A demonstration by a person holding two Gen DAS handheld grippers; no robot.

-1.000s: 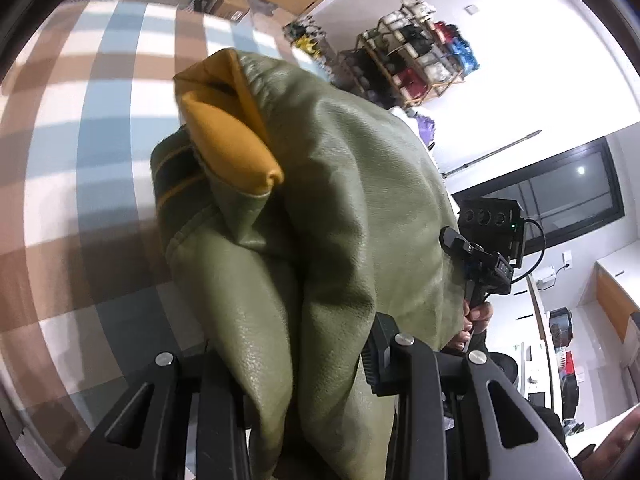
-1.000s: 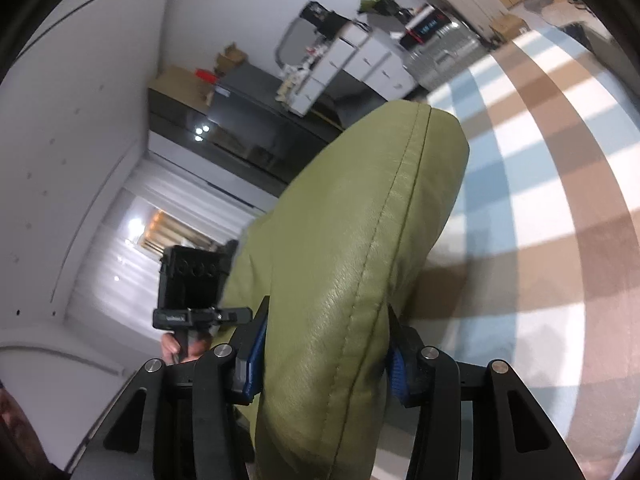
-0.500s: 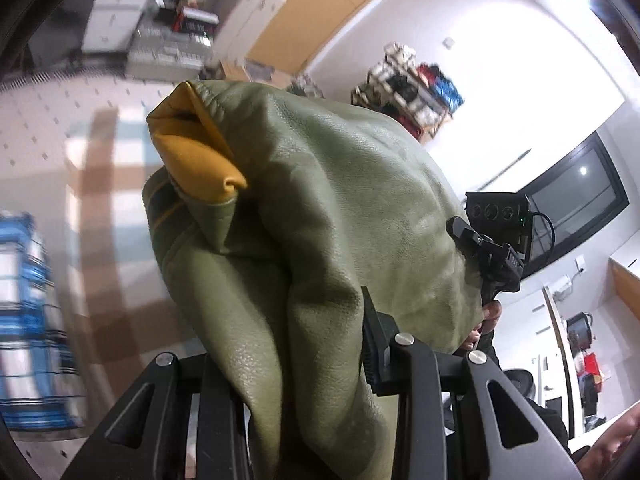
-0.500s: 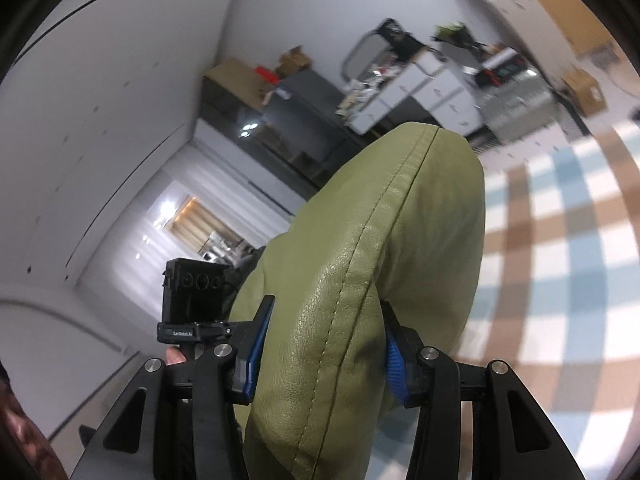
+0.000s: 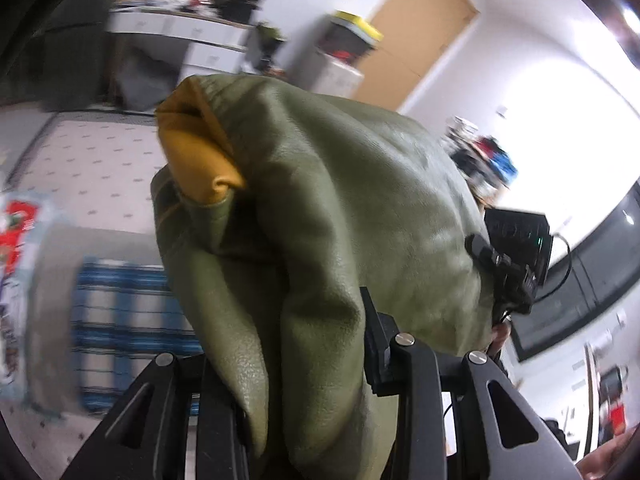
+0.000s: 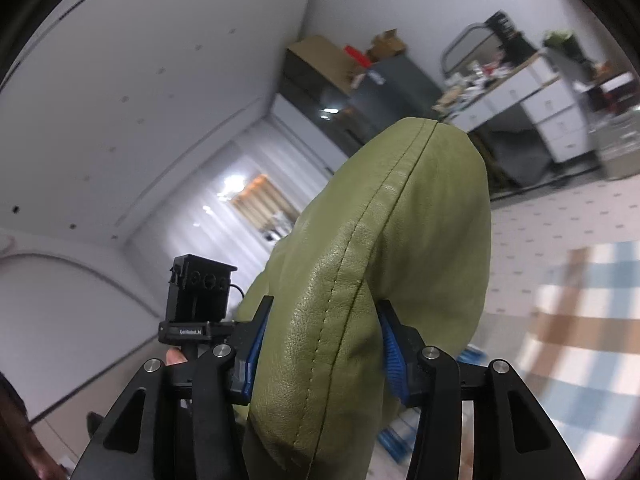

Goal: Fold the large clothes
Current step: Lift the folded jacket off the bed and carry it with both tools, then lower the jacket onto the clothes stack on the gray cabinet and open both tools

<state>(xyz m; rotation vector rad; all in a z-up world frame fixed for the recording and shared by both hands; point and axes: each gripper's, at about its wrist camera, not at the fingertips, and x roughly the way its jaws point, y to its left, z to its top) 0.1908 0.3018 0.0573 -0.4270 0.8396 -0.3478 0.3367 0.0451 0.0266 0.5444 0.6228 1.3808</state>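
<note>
Both tongs are clenched on the same garment, a green leather jacket (image 5: 360, 208), and they hold it up in the air above the floor. The left gripper (image 5: 304, 344) grasps a thick bunch of the leather, where a yellow lining (image 5: 196, 156) shows at the top of the bunch. The right gripper (image 6: 320, 344) grasps a padded, stitched edge of the jacket between its blue pads (image 6: 390, 354). In the left view the right-hand tool appears just behind the jacket, so the two grips are near each other.

Judging from this, the folding is not finished: the jacket hangs bunched between the grippers and no flat, neat fold is visible. A checked blanket (image 6: 580, 320) lies on the floor below, and a blue plaid cloth (image 5: 120, 312) lies beside it, blurred; whether that one is folded cannot be told. What probably remains is to lay the jacket down flat, fold it and smooth it
</note>
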